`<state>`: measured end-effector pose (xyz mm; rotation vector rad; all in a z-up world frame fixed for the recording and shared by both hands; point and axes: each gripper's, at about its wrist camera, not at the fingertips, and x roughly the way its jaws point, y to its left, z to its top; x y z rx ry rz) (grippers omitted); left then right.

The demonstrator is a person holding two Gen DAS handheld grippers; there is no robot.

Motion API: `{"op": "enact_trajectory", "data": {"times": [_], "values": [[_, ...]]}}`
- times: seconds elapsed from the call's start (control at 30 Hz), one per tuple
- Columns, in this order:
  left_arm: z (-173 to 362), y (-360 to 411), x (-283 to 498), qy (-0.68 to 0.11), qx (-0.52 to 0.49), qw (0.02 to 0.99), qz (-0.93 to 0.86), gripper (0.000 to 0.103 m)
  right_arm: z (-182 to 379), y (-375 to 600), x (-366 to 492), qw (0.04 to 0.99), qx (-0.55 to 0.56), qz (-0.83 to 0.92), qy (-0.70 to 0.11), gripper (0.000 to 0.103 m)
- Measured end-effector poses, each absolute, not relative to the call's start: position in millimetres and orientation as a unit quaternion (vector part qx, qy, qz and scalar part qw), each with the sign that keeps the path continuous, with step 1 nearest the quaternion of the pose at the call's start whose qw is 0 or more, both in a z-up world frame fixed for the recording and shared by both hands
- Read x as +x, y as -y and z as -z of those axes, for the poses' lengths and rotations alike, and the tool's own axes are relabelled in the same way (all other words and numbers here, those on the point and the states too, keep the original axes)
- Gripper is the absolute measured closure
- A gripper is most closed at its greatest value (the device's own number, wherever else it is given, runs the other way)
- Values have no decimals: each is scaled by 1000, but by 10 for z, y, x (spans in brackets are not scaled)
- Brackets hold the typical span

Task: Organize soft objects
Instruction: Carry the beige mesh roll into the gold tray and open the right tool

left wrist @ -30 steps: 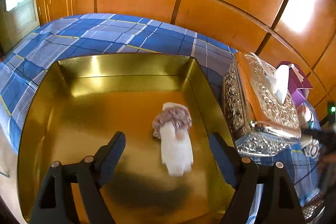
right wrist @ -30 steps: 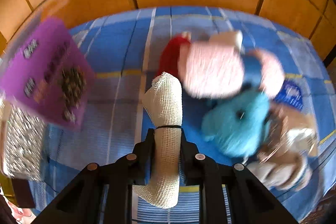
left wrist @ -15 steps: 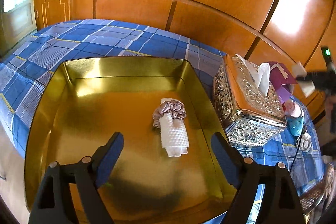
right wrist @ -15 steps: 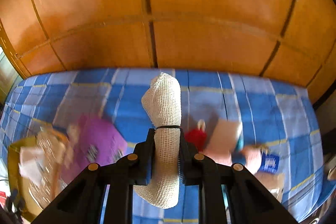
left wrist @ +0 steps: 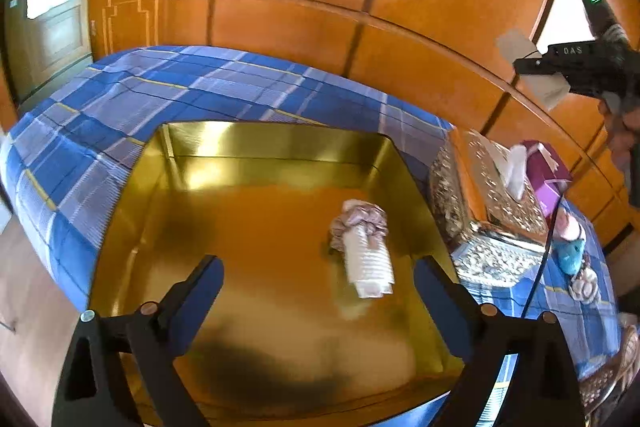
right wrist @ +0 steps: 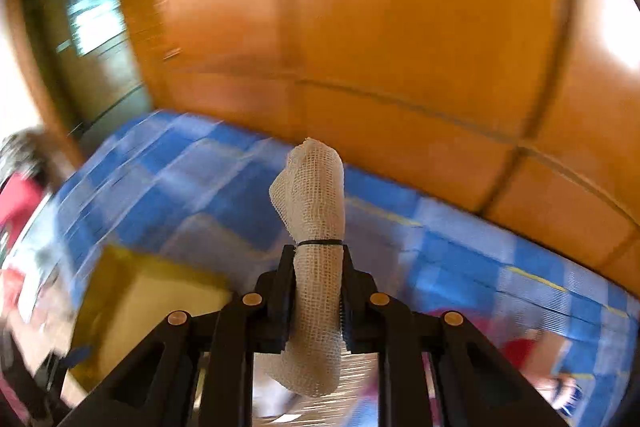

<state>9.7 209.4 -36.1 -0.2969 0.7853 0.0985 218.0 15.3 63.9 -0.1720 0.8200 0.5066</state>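
Right gripper point(right wrist: 314, 291) clamped tight on a white mesh roll point(right wrist: 314, 227) above the bed point(right wrist: 208, 179), left gripper point(left wrist: 318, 287) spread wide, empty, over the gold tray point(left wrist: 256, 155), scrunchie-tied cloth point(left wrist: 366, 247) lying inside

Both tools are black plastic. The left gripper point(left wrist: 318, 287), at the bottom of its frame, has blue-faced fingers point(left wrist: 200, 291), open triangular frames and brass screws. The right gripper point(right wrist: 316, 291), bottom centre, shares the black frames and brass screws; at upper right of the left view its body reads "DAS", with a green light above.
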Motion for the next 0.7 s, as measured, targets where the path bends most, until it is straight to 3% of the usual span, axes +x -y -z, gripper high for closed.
{"op": "enact_trajectory", "data": {"times": [0.23, 0.7], "values": [[297, -2319, 39, -362, -151, 916, -87, 7, -113, -896, 1637, 839, -98, -332, -420, 85], [213, -2457, -41, -331, -122, 923, -152, 7, 536, -1311, 1271, 835, -150, -286, -446, 83]]}}
